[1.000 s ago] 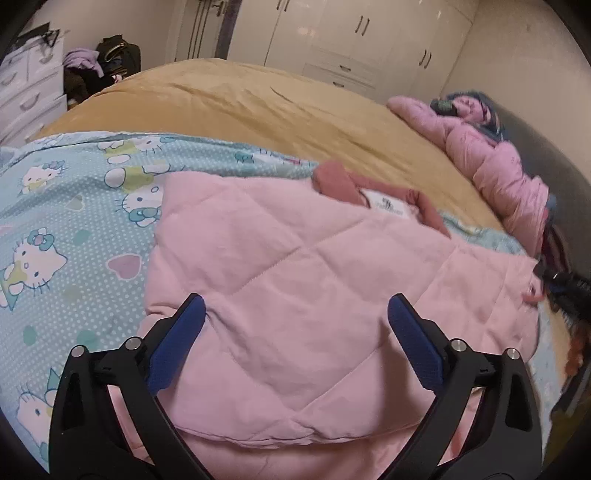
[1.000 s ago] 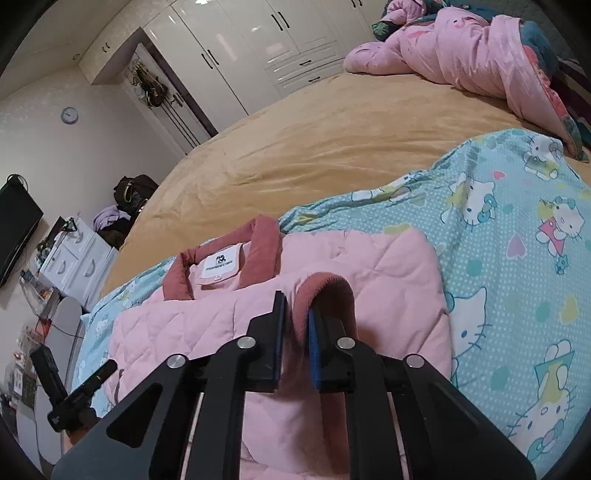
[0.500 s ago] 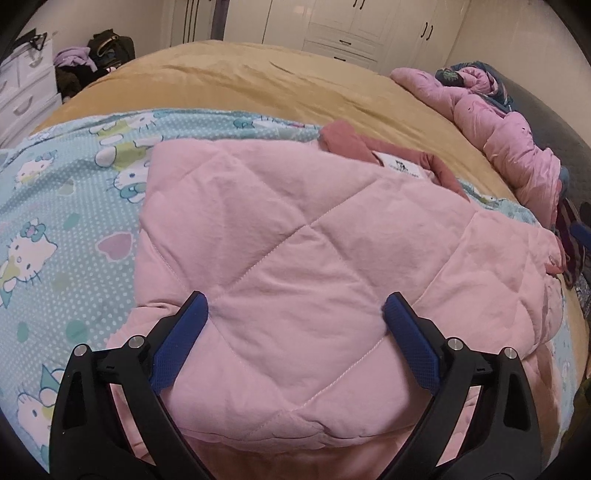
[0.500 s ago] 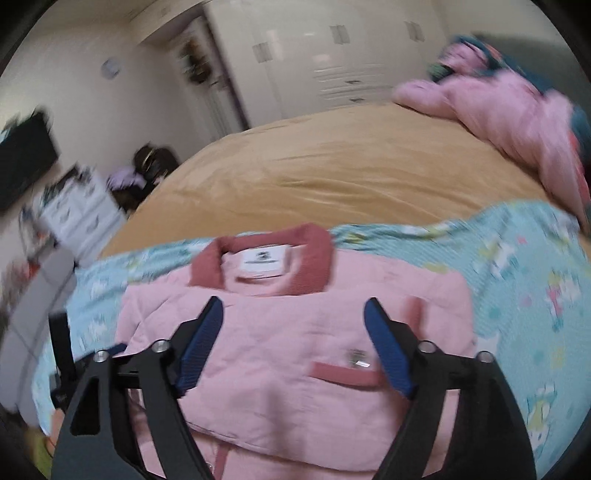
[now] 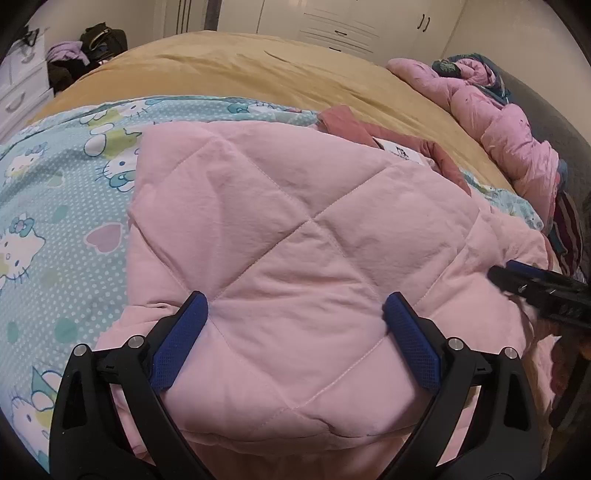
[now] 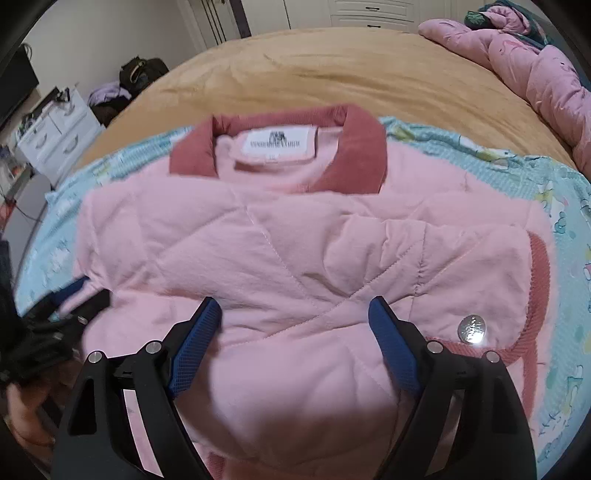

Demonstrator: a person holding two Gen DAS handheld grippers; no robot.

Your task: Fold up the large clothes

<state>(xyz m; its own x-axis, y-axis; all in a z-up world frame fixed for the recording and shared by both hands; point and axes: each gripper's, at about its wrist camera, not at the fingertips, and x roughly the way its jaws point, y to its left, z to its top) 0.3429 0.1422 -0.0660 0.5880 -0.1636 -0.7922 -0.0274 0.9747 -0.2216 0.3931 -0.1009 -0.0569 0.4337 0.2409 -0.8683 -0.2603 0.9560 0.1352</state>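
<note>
At the far left of the room stands a white dresser [image 6: 55,136], with a dark bag [image 6: 142,70] and some lilac clothes [image 6: 105,96] on the floor beside it. White wardrobes [image 5: 354,22] line the back wall. A bed with a tan cover [image 6: 332,74] fills the middle, and a crumpled pink duvet [image 6: 543,70] lies along its right side. Across the near part of the bed spreads a teal cartoon-cat sheet [image 5: 55,192].

The pink quilted jacket [image 6: 277,258] lies on that sheet, its sides folded in over the middle and its dusty-red collar [image 6: 365,147] pointing toward the far side of the bed. A white label [image 6: 275,144] shows inside the collar. A silver snap [image 6: 471,326] sits by a red corduroy cuff [image 6: 537,280] on the right.

The left gripper [image 5: 295,314] hangs low over the left folded panel, jaws spread wide and gripping nothing; whether its blue pads [image 5: 181,339] touch the fabric cannot be told. The right gripper [image 6: 295,317] hangs over the near middle of the jacket, jaws likewise wide apart and empty.

The jacket's near hem is cut off by the bottom of both views. In the right wrist view the left edge is blurred, and the left gripper there shows only as a dark smear. The label's print is too soft to read.
</note>
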